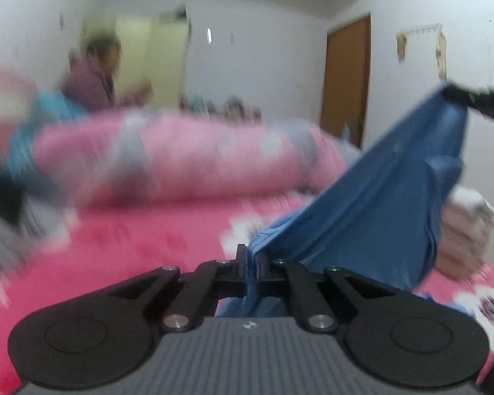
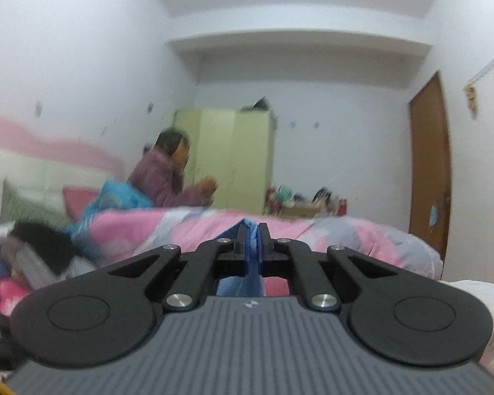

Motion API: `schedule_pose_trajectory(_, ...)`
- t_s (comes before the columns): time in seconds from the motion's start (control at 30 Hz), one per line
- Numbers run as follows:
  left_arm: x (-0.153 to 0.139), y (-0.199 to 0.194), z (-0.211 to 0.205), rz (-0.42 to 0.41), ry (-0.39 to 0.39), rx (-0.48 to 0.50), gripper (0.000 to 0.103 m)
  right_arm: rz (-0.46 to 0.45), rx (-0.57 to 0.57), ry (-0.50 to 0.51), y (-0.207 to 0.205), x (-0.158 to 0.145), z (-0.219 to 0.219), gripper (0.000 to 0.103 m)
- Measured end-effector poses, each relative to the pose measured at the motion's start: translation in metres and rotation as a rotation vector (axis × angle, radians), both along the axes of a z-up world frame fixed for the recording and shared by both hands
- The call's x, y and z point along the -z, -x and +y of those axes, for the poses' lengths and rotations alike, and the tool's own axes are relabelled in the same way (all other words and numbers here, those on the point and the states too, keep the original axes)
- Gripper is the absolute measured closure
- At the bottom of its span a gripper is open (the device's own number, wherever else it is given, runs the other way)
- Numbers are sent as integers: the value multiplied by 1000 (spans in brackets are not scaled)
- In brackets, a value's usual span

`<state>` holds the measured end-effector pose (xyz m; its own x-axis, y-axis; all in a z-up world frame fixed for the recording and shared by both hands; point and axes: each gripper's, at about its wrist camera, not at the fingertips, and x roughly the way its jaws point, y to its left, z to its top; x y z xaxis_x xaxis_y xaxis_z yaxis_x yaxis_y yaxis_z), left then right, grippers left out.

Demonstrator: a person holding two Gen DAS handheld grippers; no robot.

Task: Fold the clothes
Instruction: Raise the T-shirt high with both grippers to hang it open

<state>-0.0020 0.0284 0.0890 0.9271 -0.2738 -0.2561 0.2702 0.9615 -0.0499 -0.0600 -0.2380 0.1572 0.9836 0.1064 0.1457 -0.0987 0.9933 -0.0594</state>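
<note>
Our bed (image 1: 154, 247) and what lies on it

We see a pink sheet, a rolled pink quilt (image 1: 187, 161) across the middle, and folded pale clothes (image 1: 467, 230) at right.

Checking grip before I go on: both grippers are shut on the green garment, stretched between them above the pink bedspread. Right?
Not quite: the garment is blue, not green, as the left wrist view shows. The rest holds: the left gripper and right gripper are each shut on it, and it hangs stretched above the pink bedspread.
</note>
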Motion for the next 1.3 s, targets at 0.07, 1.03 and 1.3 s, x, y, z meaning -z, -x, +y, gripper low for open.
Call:
schedule_pose_trajectory(0.07, -29, 9, 3, -116, -29, -39, 101, -67, 18, -14, 11, -10, -4, 101)
schedule_pose_trajectory(1.03, -197, 39, -45, -796, -238, -159, 101, -543, 64, -82, 20, -131, -40, 101)
schedule_pose_trajectory(1.3, -156, -76, -43, -669, -308, -227, 101, -388, 62, -49, -98, -112, -30, 101)
